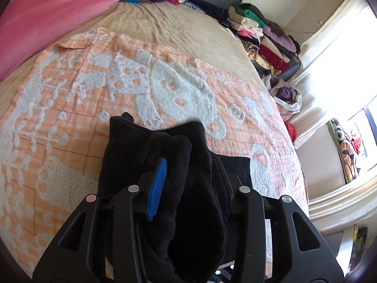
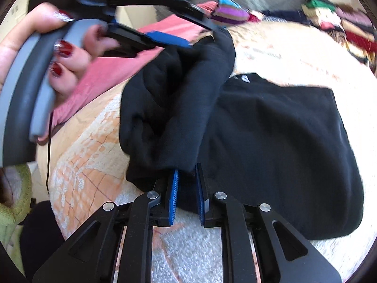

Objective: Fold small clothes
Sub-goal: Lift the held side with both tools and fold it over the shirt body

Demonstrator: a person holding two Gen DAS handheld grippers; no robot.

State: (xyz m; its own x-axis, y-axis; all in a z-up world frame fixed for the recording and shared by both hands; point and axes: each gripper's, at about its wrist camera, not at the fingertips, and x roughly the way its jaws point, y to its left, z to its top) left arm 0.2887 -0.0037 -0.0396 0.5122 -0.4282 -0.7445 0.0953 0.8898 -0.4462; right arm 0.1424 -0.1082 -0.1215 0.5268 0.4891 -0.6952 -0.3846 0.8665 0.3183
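Observation:
A black garment [image 2: 271,127] lies on the orange-and-white blanket [image 2: 94,165] on the bed. One edge of it is lifted and bunched between both grippers. My left gripper [image 1: 186,184] is shut on the black cloth [image 1: 179,155], which drapes over its fingers and hides the right pad; its blue left pad [image 1: 156,188] shows. In the right wrist view the left gripper [image 2: 174,40] holds the raised fold at the upper left, with the hand on its handle. My right gripper [image 2: 187,188] is shut on the lower end of that raised fold, blue pads [image 2: 173,195] either side of the cloth.
A pink blanket [image 1: 51,16] lies at the bed's far left. Stacks of folded clothes [image 1: 266,37] line the far right side of the bed. A white bag of clothes [image 1: 287,96] sits beyond the bed's right edge, near the curtain and window.

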